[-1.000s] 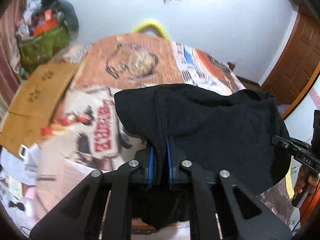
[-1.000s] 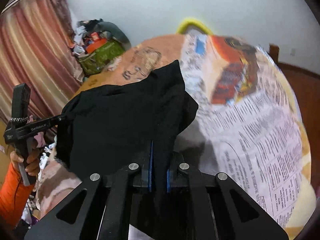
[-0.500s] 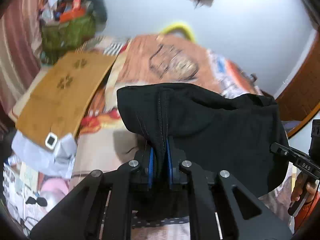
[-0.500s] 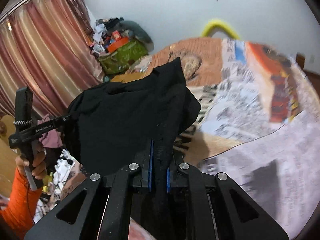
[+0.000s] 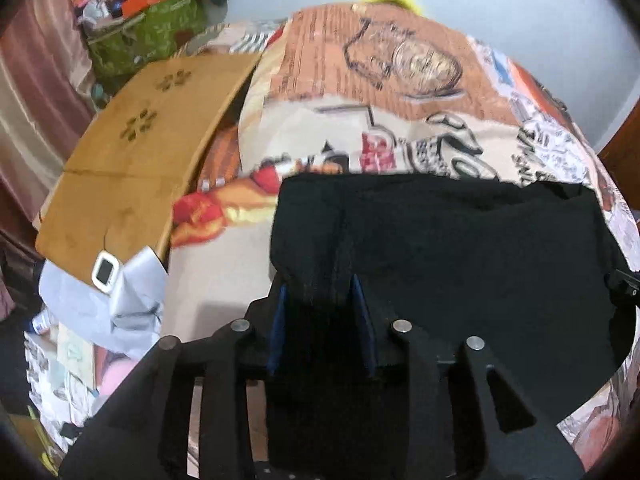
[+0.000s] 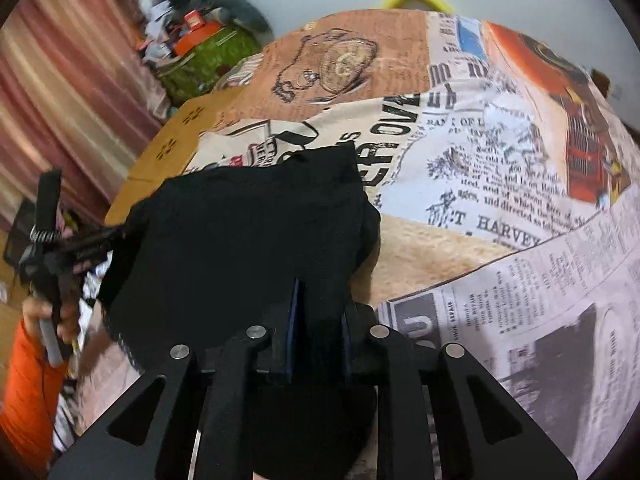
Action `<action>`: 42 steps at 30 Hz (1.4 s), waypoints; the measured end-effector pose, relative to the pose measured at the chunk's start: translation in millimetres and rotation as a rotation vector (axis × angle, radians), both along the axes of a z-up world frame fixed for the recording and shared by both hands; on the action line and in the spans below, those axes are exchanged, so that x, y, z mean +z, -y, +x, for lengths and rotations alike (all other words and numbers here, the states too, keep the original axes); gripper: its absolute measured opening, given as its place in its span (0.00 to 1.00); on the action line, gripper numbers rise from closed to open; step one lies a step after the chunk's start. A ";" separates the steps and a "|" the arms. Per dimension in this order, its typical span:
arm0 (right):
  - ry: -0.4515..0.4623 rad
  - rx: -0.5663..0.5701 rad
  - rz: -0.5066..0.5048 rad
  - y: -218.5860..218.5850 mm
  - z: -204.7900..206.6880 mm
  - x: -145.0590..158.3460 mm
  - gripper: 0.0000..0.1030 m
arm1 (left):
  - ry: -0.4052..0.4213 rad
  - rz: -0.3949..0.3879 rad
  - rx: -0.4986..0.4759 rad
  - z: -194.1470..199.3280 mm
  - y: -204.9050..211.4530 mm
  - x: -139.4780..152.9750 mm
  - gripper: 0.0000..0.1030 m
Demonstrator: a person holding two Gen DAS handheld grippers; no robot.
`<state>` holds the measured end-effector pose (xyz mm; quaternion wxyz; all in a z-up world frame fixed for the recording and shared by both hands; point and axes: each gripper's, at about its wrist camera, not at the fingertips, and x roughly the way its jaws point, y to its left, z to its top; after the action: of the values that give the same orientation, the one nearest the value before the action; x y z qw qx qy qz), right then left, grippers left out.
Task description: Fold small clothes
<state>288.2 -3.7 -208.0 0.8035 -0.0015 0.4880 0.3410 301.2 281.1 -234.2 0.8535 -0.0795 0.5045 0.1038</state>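
Left gripper (image 5: pixel 322 292): jaws opening, blue pads standing clear on either side of a fold of the black garment (image 5: pixel 460 248), which runs between them unpinched. Right gripper (image 6: pixel 318 304): jaws likewise opening, the garment's other edge between its pads, the grip released. The black garment fills the lower centre of both views, spread over the printed bedcover (image 6: pixel 500 168). In the right wrist view a hand (image 6: pixel 52 312) with an orange sleeve (image 6: pixel 28 380) grips the left tool's handle at lower left. A wooden board (image 5: pixel 136 168) lies at left, a green bag (image 5: pixel 144 36) at upper left.
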 end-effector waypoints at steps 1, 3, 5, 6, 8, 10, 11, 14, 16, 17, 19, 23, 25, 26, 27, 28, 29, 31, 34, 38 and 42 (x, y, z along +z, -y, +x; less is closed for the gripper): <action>0.019 -0.003 -0.004 3.3 -1.1 4.6 0.16 | 0.022 0.018 0.004 -2.1 -0.5 7.6 0.35; 0.087 -0.001 -0.017 6.6 -3.5 16.5 0.16 | 0.060 0.055 0.003 -4.2 0.1 23.0 0.35; 0.146 0.012 -0.018 4.5 -1.6 28.0 0.18 | 0.108 0.075 -0.008 -4.8 2.2 40.8 0.36; 0.169 0.026 -0.004 1.0 -0.8 35.4 0.19 | 0.123 0.072 -0.010 -3.2 3.2 46.6 0.39; 0.181 0.060 0.023 -11.2 5.2 42.7 0.19 | 0.158 0.026 -0.032 0.0 7.7 57.3 0.43; 0.188 0.100 0.039 -28.0 10.1 46.2 0.20 | 0.162 -0.029 -0.081 6.5 17.6 58.2 0.46; 0.189 0.124 0.040 -37.5 11.6 45.1 0.22 | 0.137 -0.054 -0.125 13.8 26.3 52.8 0.46; 0.130 0.208 0.054 -71.3 20.1 30.0 0.38 | 0.073 -0.083 -0.189 32.0 44.3 29.9 0.48; 0.101 0.228 0.033 -83.8 20.8 16.9 0.40 | 0.012 -0.103 -0.196 46.0 51.3 7.1 0.48; 0.079 0.236 0.012 -91.2 23.9 9.6 0.41 | -0.011 -0.107 -0.192 52.3 52.6 -3.0 0.48; 0.003 0.236 -0.038 -98.5 33.2 -13.6 0.40 | -0.037 -0.073 -0.164 60.3 53.2 -17.2 0.50; -0.010 0.196 -0.057 -84.3 42.4 -25.1 0.40 | -0.020 0.005 -0.125 58.7 47.0 -23.0 0.60; -0.008 0.174 -0.044 -69.0 42.8 -21.6 0.40 | -0.016 0.077 -0.105 52.1 46.3 -16.8 0.56; -0.010 0.164 -0.038 -61.1 42.8 -19.4 0.40 | -0.016 0.140 -0.080 49.2 46.4 -13.2 0.56; -0.005 0.150 -0.040 -53.6 42.9 -15.8 0.40 | -0.007 0.210 -0.046 45.0 43.2 -8.2 0.56; 0.004 0.131 -0.045 -44.1 39.9 -12.1 0.40 | 0.003 0.234 -0.024 40.3 37.8 -3.4 0.56; 0.011 0.116 -0.052 -39.5 37.5 -8.6 0.40 | 0.013 0.210 -0.005 33.1 29.3 3.9 0.56; 0.044 0.082 -0.069 -30.3 29.8 1.7 0.40 | 0.031 0.117 0.010 19.7 16.1 16.3 0.56; 0.072 0.104 -0.022 -29.1 15.9 19.8 0.41 | 0.065 -0.021 -0.016 -1.1 10.2 31.7 0.58; 0.094 0.177 0.024 -49.4 -5.1 34.9 0.49 | 0.090 -0.128 -0.081 -19.4 28.6 34.2 0.64; 0.085 0.245 -0.004 -78.3 -16.9 20.1 0.53 | 0.040 -0.131 -0.098 -19.3 46.8 12.4 0.68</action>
<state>271.3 74.6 -187.9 0.7757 -0.0770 0.4505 0.4353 281.9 234.3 -221.7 0.8605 -0.1125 0.4961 0.0273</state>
